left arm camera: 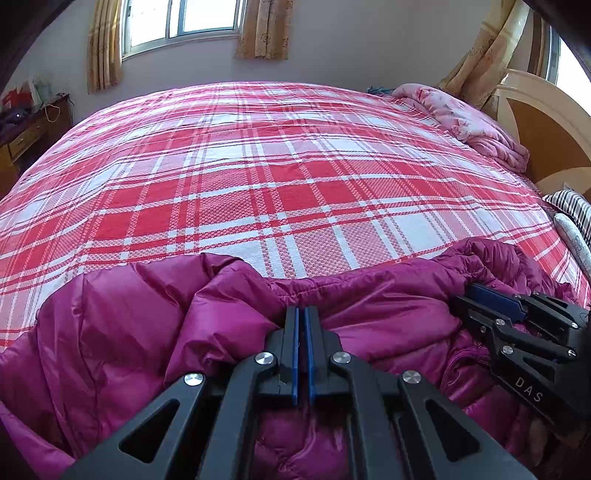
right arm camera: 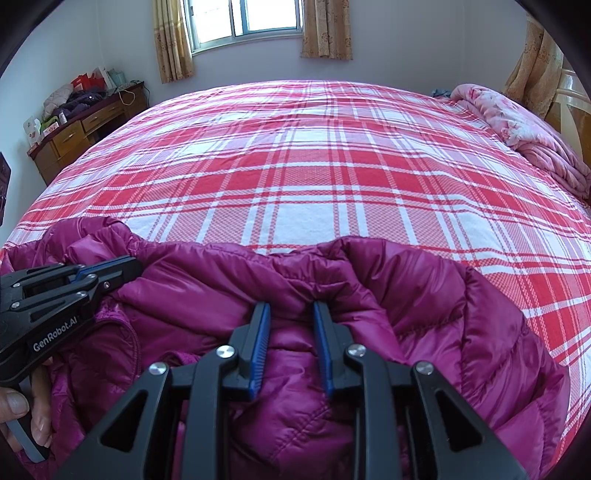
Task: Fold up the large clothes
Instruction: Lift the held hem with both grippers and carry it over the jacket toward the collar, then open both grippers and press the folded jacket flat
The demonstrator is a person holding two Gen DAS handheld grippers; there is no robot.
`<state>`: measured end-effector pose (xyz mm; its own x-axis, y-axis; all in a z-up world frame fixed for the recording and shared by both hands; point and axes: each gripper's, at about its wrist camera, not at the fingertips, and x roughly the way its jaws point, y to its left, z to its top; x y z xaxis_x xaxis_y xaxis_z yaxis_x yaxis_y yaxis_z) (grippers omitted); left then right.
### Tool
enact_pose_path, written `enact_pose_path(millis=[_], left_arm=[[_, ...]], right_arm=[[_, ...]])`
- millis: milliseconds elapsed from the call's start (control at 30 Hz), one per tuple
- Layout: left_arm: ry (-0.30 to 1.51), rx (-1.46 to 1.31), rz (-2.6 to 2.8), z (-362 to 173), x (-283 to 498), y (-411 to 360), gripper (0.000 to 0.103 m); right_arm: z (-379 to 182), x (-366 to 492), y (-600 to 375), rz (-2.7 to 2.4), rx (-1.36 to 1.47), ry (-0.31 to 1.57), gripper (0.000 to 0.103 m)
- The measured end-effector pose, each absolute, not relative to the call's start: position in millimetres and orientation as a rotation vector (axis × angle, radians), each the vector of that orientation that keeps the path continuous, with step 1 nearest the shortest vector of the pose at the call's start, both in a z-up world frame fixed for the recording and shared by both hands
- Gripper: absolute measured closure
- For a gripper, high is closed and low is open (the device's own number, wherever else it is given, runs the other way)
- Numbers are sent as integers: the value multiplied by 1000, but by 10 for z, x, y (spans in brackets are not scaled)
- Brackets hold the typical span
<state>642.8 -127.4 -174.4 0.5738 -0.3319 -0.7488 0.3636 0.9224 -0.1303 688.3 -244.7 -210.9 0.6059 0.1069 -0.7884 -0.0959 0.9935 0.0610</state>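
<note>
Holding the magenta down jacket point(left arm camera: 155, 325) along its upper edge, I have both grippers on it at the near side of the bed. My left gripper point(left arm camera: 303, 314) has its blue-padded fingers point(left arm camera: 295, 343) pressed together with only a sliver between them, and a thin pinch of the jacket's shiny quilted fabric bunches into their tips. My right gripper point(right arm camera: 291, 308) has its jaws standing partly apart; a puffy fold of the same jacket fills the gap between the blue pads point(right arm camera: 260, 343), and the fabric gathers into creases at the tips, so it is clamped on that thicker fold. In the right wrist view my left gripper shows at the left edge, lying across the jacket, with my left hand point(right arm camera: 16, 410) wrapped around its handle. In the left wrist view the right gripper comes in from the right, its tips buried in the crumpled purple cloth. The jacket lies rumpled across the near edge of the red-and-white plaid bedspread point(left arm camera: 280, 177), spread wide from left to right, with the rest of the bedspread bare beyond it. A pink floral quilt point(left arm camera: 469, 122) is heaped at the far right by the headboard point(left arm camera: 532, 110). A wooden dresser point(right arm camera: 85, 129) stands against the left wall, and a curtained window point(right arm camera: 255, 22) is on the far wall.
</note>
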Motion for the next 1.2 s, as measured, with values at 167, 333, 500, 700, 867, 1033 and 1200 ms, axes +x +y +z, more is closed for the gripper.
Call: enact_pose_path(millis=[167,333,500,700,867,1033,1200], left_arm=[[868,44,-406,-1745,6429,-1276,100],[877,68,-399,-1730,6440,-1308,99],[855,40,-371,-1418,6330,-1141,100],[721,123,-305,-953,5688,-789,100],[751,180,-262,-1117,5075,-414,99],[788,161,-270,-1281,4575,-165,99],[824,141,-258,-1412,4167,11,99]], right_arm=[[-2112,6892,-2445,114,2,914,77],[-2091,6909,-2433,114,-9,919,76],[-1811,6765,-2416,150,-72,861,37],[-1428,6279,-2483,142,-90,789,24],[-1387,5737,-2570,150,-57,811,24],[-1498,5148,-2694,127,-14,854,24],[-1580,4641,-2823,88,28,881,24]])
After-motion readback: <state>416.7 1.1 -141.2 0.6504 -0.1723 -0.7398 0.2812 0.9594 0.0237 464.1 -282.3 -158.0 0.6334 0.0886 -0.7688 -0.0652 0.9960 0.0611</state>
